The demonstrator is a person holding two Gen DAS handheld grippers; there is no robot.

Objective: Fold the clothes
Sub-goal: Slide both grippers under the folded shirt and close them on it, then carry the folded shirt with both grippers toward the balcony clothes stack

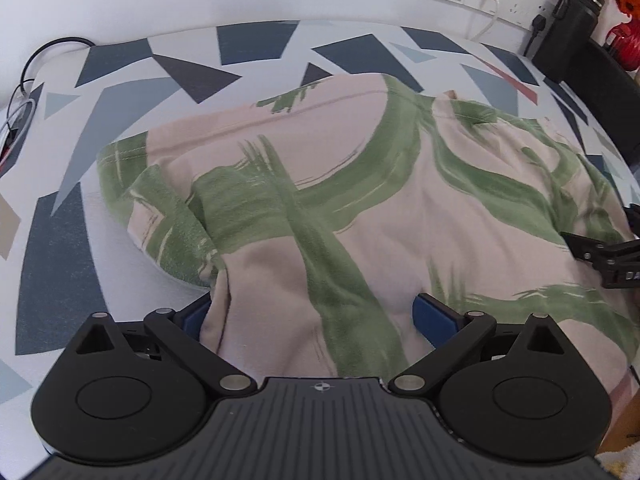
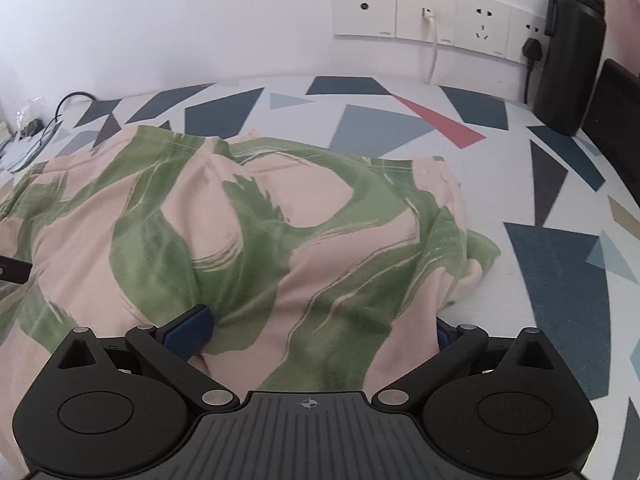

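A pink garment with green brush strokes [image 1: 360, 184] lies spread on the patterned table [image 1: 60, 280]. Its near edge is draped over my left gripper [image 1: 316, 316], whose blue pads [image 1: 436, 314] stand wide apart with cloth between them. In the right wrist view the same garment [image 2: 240, 232] runs between the spread blue pads [image 2: 192, 328] of my right gripper [image 2: 320, 332]; the right pad is mostly hidden under the cloth. The right gripper [image 1: 608, 260] also shows at the right edge of the left wrist view. The garment's far hem [image 2: 304, 156] lies flat.
A black bottle [image 2: 568, 52] stands at the back right by wall sockets [image 2: 424, 12] with a white cable and a black plug. Cables [image 1: 24, 80] lie at the table's left edge. A dark box [image 1: 608, 88] and red ornaments [image 1: 624, 40] sit far right.
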